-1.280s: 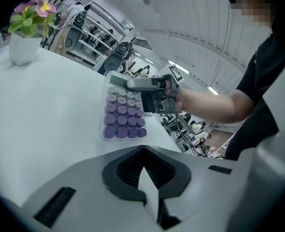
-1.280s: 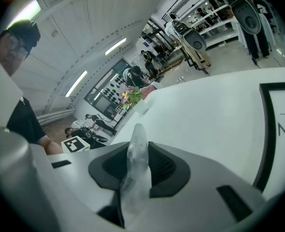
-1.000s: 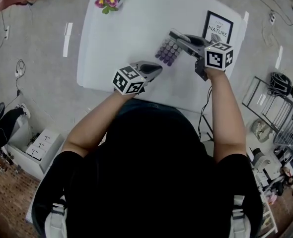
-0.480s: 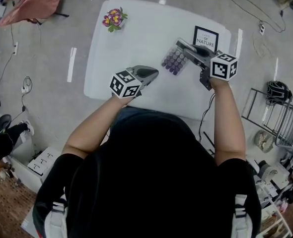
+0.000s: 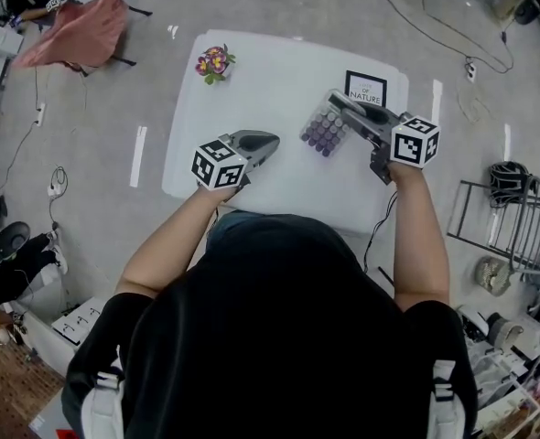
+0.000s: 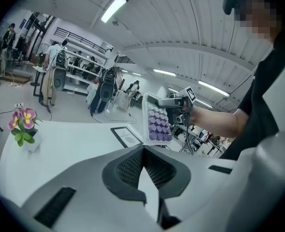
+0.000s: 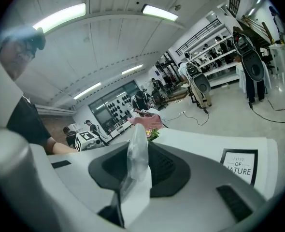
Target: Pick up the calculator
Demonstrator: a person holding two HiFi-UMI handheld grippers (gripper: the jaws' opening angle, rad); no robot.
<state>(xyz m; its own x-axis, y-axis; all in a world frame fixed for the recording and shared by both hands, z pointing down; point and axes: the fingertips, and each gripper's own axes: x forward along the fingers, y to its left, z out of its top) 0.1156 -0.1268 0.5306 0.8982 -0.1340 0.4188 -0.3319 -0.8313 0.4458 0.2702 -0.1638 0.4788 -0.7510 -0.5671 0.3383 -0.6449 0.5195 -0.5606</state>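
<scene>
Calculator [image 5: 324,131] gripped by 1 edge, lifted clear of the surface [image 5: 252,71].
My right gripper [image 5: 339,101] fingers [image 7: 169,170] clamp it narrowly near the framed sign [image 5: 365,90]; best to squeeze evenly and avoid tilting. My left gripper [image 5: 272,139] is closed and empty.

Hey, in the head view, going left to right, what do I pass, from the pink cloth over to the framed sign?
pink cloth → flowers → calculator → framed sign
</scene>
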